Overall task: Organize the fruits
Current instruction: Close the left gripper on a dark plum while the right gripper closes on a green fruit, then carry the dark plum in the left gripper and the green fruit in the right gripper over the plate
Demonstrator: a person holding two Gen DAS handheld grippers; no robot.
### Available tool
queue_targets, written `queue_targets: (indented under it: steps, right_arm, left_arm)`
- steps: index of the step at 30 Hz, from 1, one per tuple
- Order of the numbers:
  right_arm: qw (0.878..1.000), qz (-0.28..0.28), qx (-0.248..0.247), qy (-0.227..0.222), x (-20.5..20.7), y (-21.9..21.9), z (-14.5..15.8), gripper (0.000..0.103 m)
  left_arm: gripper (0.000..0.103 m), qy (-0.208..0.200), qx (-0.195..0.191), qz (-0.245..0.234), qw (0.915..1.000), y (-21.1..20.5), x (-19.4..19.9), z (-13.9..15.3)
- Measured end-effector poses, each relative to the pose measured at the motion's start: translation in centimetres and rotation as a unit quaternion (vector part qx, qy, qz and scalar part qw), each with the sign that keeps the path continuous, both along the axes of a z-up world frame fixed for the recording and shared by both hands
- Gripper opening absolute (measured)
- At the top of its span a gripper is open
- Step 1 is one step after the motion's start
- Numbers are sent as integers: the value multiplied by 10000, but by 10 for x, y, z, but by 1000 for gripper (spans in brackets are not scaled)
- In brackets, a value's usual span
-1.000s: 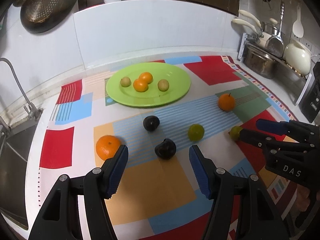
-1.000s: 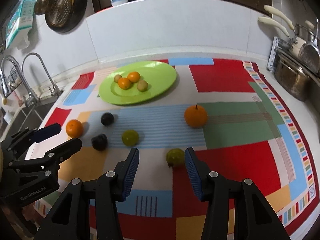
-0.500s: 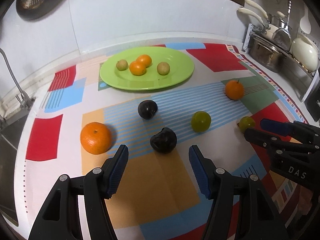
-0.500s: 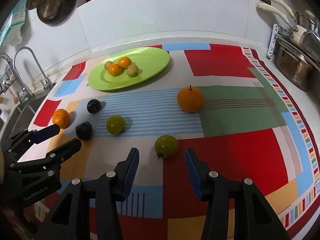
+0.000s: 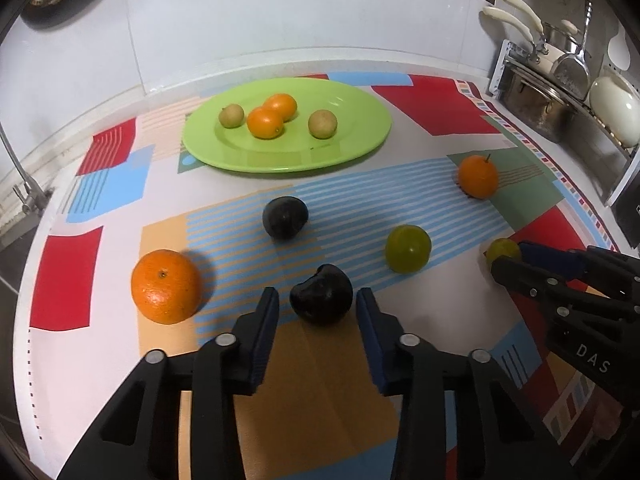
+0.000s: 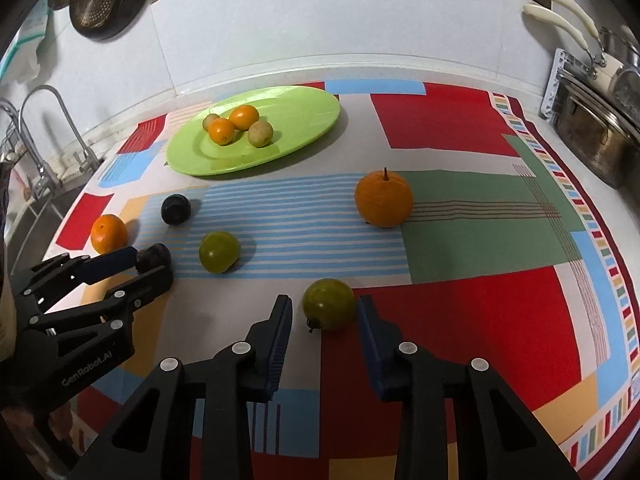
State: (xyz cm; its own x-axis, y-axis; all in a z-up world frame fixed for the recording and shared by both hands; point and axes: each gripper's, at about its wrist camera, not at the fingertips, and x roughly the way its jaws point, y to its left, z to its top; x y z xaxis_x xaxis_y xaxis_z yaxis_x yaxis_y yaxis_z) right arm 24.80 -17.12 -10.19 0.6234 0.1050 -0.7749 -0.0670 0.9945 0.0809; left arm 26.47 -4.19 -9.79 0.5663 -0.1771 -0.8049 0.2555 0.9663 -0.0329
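Left gripper (image 5: 317,306) fingers apart, straddling a dark plum (image 5: 321,294); small gaps show on both sides, pads not touching it. Right gripper (image 6: 325,312) fingers also apart, around a green fruit (image 6: 329,303), right pad nearly at its skin, left pad a bit off.

Landmark: green plate (image 5: 356,144), far side of the patterned mat (image 5: 432,112), near the wall. On the plate: two small oranges (image 5: 265,121) touching each other, plus two pale round fruits (image 5: 322,123), one each side. Plate's right half bare.

Nearer than the plate, loose on the mat: second dark plum (image 5: 285,217) just in front of the plate, well apart from the rim. Big orange (image 5: 166,286) front-left of the plate, just left of the left gripper's finger. Second green fruit (image 5: 408,248) front-right of the plate, between the two grippers. Stemmed orange (image 6: 383,199) right-front of the plate, with bare mat around it.

Mat's right border runs close to a steel pot (image 6: 592,136), right of the plate by the wall. Faucet (image 6: 52,128) and sink left of the plate, past the mat's left edge.
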Motion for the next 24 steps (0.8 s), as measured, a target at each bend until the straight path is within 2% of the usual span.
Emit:
queue_targets:
  steps: [2, 10, 24]
  right_arm:
    - [10000, 32, -13, -1, 0, 1, 0, 29]
    - [9999, 122, -54, -103, -3, 7, 6, 28]
    - [9981, 418, 146, -432, -10, 20, 37, 28]
  left_arm:
    - [32, 26, -30, -23, 10000, 0, 0, -1]
    - [31, -33, -41, -118, 9999, 1, -5, 4]
    - [31, -408, -230, -166, 9988, 7, -19, 42]
